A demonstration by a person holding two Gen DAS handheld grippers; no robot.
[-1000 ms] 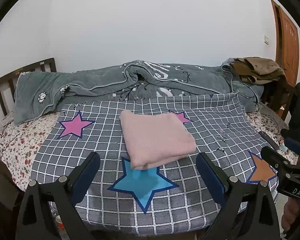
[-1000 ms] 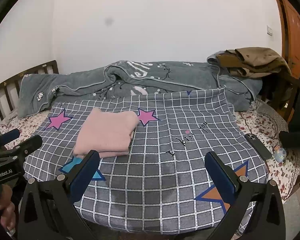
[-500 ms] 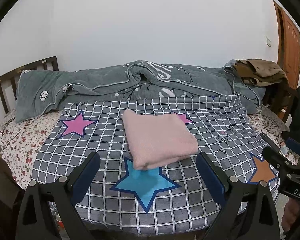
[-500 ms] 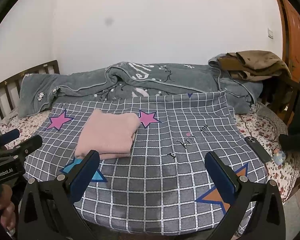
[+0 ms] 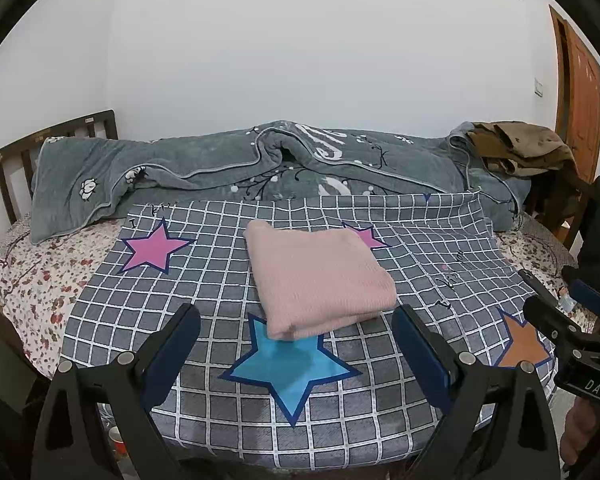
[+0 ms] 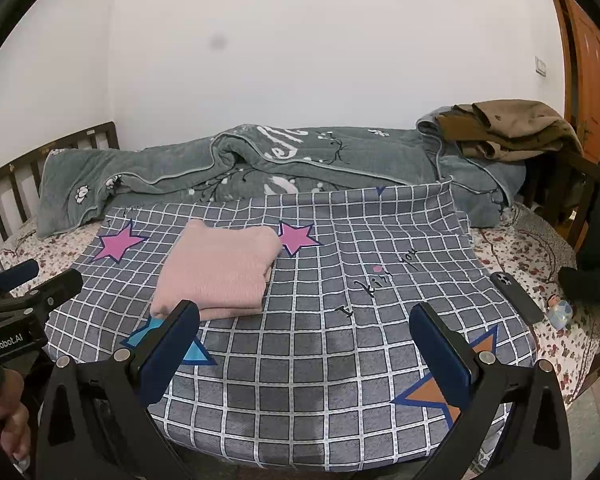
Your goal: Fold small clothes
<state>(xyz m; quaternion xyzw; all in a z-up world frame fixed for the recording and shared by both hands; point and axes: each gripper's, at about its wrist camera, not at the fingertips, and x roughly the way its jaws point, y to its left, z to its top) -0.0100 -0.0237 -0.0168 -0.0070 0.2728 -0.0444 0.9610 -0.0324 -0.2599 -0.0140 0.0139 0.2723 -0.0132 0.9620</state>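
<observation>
The pink knitted garment lay folded into a thick, roughly square bundle on the grey checked cloth with coloured stars. Its top face was smooth with a fine ribbed texture; the stacked layers showed along the edge nearest the left gripper and along its right-hand side. One corner overlapped the tip of the blue star, the far corner covered part of a small pink star.

Left gripper: jaws spread wide, nothing between them, held clear of the cloth. The garment sat just ahead of it, centred between the two blue-padded fingers.

Right gripper: jaws also spread wide and empty. From here the garment lay ahead and to the left, its near corner just beyond the left finger. The left gripper's body showed at the far left edge.

Beyond the checked cloth, a rumpled grey-green quilt ran across the bed. A heap of brown clothing sat ahead to the right. A dark phone lay on the floral bedsheet right of the right gripper.
</observation>
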